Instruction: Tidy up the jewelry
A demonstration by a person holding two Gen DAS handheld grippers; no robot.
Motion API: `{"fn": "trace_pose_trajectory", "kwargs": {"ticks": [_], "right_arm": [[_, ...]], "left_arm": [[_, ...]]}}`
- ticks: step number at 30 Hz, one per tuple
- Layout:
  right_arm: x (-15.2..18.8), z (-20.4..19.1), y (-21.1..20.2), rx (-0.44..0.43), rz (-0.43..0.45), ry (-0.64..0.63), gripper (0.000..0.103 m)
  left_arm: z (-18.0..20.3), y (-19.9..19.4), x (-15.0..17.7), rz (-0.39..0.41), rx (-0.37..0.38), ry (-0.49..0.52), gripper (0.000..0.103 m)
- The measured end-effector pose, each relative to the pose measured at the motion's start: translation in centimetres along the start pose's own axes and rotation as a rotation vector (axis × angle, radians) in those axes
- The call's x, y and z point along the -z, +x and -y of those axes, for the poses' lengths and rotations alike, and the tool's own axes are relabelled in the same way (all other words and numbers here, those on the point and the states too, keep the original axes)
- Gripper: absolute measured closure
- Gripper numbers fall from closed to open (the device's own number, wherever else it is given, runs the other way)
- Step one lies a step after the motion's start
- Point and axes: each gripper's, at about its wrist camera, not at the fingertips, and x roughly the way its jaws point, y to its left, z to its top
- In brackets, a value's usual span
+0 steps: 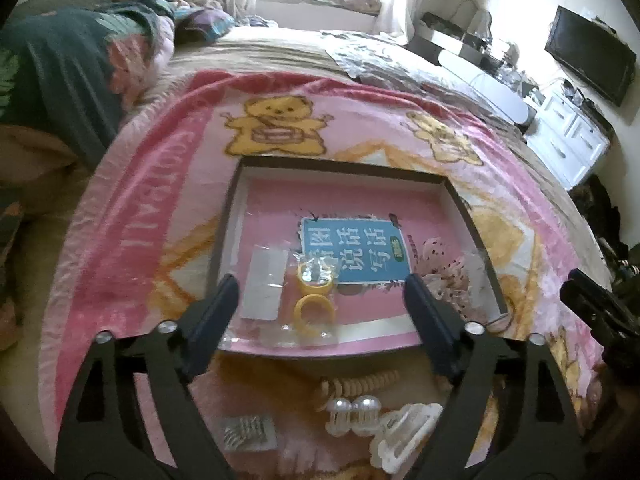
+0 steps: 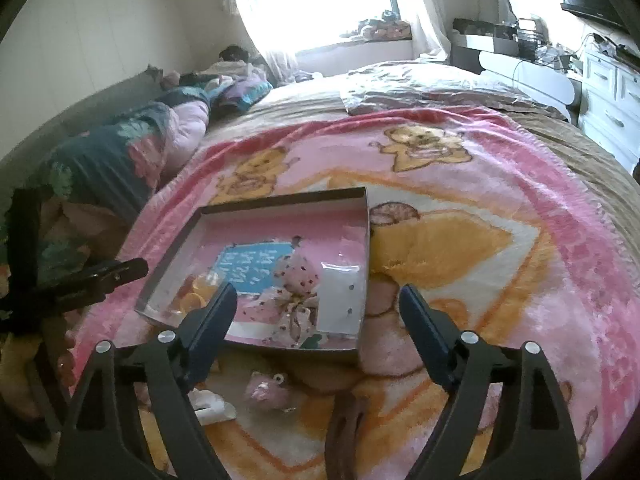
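A bright curtained window [image 2: 320, 0] glares at top centre. A wide bed [image 2: 304, 92] fills mid-frame; white drawers [image 2: 612, 96] and a dark screen [image 1: 588, 54] occupy the upper right.

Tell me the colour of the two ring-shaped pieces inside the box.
Yellow. The two rings lie in clear wrapping in the box, clearest in the left wrist view.

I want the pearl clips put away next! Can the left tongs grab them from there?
Probably yes. The left tongs are open and empty, and the pearl clips lie uncovered on the blanket just below them, outside the box.
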Motion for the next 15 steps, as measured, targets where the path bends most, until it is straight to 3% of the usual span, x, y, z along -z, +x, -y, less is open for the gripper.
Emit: {"fn": "trace_pose_trajectory", "kwargs": {"ticks": [3,6,15], "right_arm": [[-0.1,-0.1,-1.3,0.007,0.018,0.002,0.019],[-0.2,-0.2,-2.5,0.018,0.046,0.006,0.013],[-0.4,-0.7,-6.0,0.012,0.110,0.005,0.011]], "left_arm": [[0.0,-1.3,0.1,0.021,-0.008,-0.008,0.010],[0.0,-2.7,0.2,0.044,-0.020,-0.011,0.009],[0.1,-6.0,0.6,0.080,-0.012,-0.013,0.009]]}}
